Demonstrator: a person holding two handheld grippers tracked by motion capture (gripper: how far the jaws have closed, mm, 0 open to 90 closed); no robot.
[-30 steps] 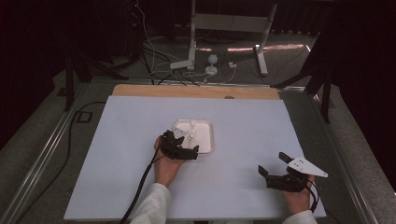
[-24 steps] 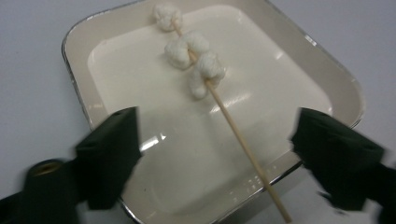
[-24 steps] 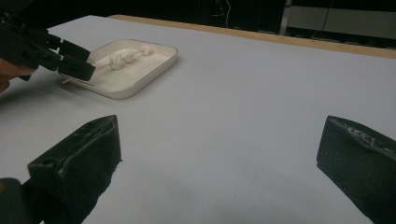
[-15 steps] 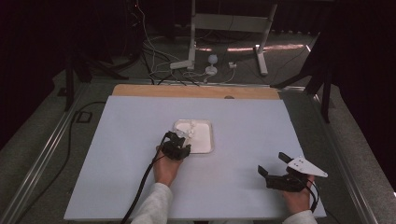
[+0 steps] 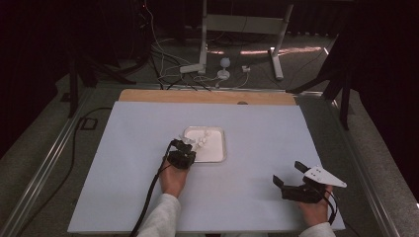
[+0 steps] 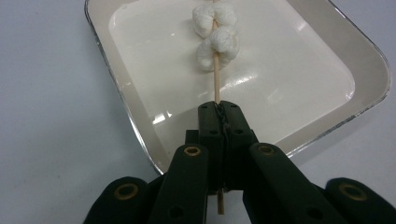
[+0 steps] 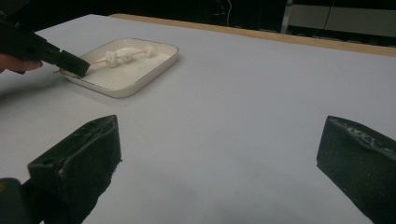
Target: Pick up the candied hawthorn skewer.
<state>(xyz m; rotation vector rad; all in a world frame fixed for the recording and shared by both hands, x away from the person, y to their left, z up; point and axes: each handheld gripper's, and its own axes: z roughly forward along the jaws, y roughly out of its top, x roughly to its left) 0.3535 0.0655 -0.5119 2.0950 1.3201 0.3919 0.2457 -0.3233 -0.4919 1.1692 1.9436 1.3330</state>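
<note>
**Fingers: left clamped on skewer, right spread apart**

Your left gripper's fingers (image 6: 219, 116) pinch the wooden skewer (image 6: 216, 88), whose white marshmallows (image 6: 217, 44) hang over the white tray (image 5: 220, 157) mid-worktop (image 5: 257, 128). Your right gripper (image 5: 291, 177) rests near the worktop's near right corner, fingers gaping, holding nothing.

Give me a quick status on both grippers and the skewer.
Left gripper shut on skewer over white tray. Right gripper open, idle on table. Marshmallows on skewer. Nothing in the way.
</note>
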